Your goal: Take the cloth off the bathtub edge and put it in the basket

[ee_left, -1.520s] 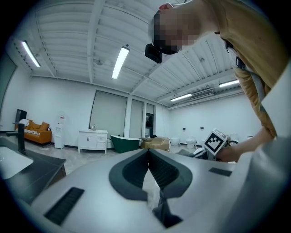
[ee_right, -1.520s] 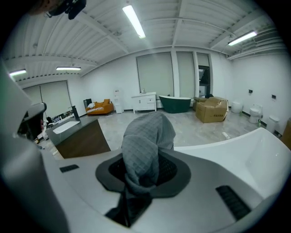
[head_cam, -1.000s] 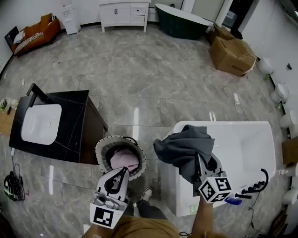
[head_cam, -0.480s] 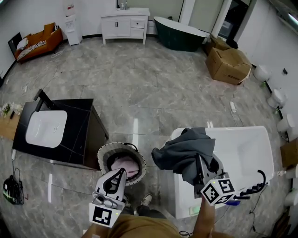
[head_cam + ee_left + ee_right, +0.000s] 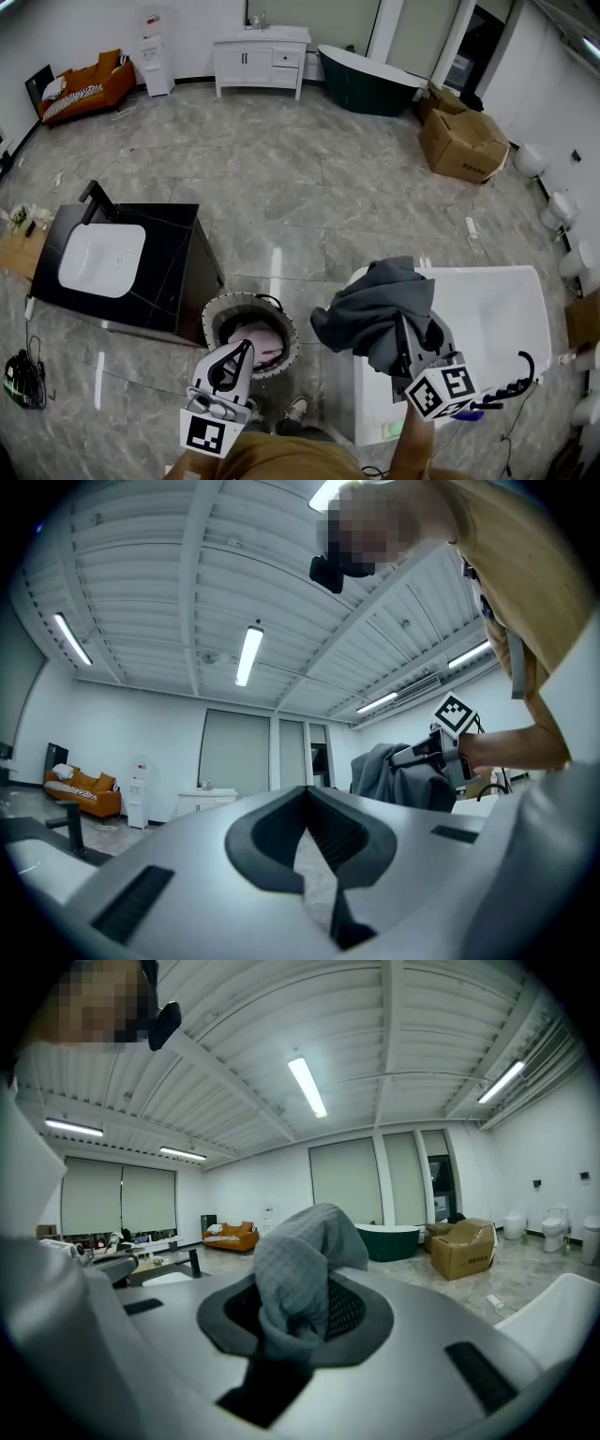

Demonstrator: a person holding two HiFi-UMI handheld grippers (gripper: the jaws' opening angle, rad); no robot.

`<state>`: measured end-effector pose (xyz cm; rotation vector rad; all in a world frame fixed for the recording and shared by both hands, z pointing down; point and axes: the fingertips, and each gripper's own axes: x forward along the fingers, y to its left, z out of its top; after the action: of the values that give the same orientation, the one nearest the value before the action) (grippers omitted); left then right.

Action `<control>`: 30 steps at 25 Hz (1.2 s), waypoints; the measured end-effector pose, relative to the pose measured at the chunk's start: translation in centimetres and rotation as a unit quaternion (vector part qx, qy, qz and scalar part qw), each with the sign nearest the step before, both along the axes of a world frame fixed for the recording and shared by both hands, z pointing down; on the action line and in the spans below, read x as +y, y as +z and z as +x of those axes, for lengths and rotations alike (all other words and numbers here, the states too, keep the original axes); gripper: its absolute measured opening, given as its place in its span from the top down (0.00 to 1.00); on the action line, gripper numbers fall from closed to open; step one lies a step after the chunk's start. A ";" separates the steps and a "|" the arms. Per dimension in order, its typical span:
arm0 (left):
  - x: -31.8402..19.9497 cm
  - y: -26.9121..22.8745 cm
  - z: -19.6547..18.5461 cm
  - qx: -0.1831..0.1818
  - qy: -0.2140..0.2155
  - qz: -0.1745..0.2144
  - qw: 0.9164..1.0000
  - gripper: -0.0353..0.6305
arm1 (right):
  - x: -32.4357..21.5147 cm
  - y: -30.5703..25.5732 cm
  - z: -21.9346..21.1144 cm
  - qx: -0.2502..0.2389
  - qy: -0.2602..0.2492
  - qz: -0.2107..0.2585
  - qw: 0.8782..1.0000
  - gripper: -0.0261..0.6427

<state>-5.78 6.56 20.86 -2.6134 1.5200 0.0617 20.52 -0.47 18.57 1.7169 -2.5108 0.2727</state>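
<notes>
The right gripper [image 5: 401, 328] clamps the grey cloth [image 5: 370, 305] over the white bathtub [image 5: 469, 272] rim. The basket [image 5: 211, 314] lies to its left, just beyond the closed, empty left gripper [image 5: 246, 345]. Open floor [image 5: 300, 187] lies ahead.

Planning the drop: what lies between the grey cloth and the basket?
Head view: only a strip of bare floor separates the cloth from the basket.

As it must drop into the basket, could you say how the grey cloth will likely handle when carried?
Probably floppy: the cloth sags in folds around the right gripper. Likely light, since one pinched fold bears it. It may catch on the basket rim.
</notes>
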 end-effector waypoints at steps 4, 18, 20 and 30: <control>0.2 -0.4 -1.2 0.002 -0.013 0.003 1.000 0.94 | -0.3 -1.2 -1.8 -0.004 -0.016 0.011 1.000 0.82; 1.5 -1.3 -6.7 0.005 -0.071 0.012 0.997 0.94 | -1.3 -4.6 -10.8 -0.015 -0.097 0.047 0.994 0.82; 1.7 -1.0 -7.5 0.003 -0.080 0.009 0.997 0.94 | -1.5 -4.3 -12.0 -0.016 -0.109 0.047 0.993 0.82; 2.7 -0.1 -10.5 0.002 -0.116 -0.002 0.993 0.94 | -2.6 -1.2 -17.7 -0.007 -0.152 0.029 0.988 0.82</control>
<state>-16.30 9.29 20.75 -2.4206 1.8132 0.0422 2.86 -3.02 17.35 1.3244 -2.7668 0.1889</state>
